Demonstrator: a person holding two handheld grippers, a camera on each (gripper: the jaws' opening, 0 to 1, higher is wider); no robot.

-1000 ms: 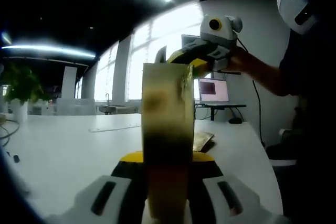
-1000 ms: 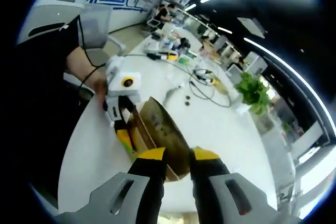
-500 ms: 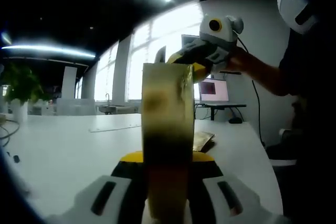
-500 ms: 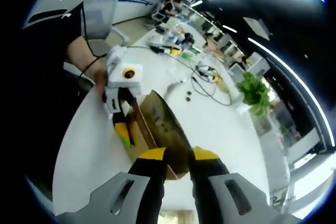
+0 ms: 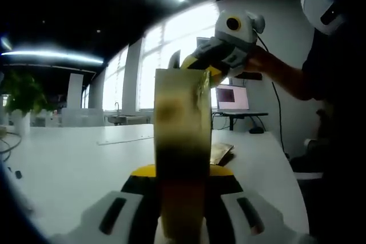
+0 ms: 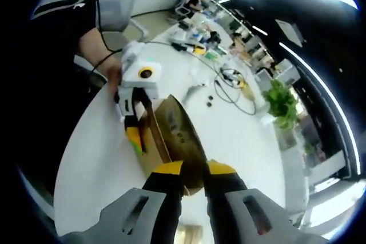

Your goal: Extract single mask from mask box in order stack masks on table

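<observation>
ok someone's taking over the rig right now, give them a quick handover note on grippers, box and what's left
Left gripper: fingers shut on the mask box, holding it upright above the white table.
Right gripper: at the top edge of the mask box, fingers close together; whether they pinch a mask cannot be told.
Done: box is gripped and steadied. A flat tan item lies on the table beyond it; what it is cannot be told.
Left: pull a single mask out, lay it on the table, then repeat to build the stack.
</observation>
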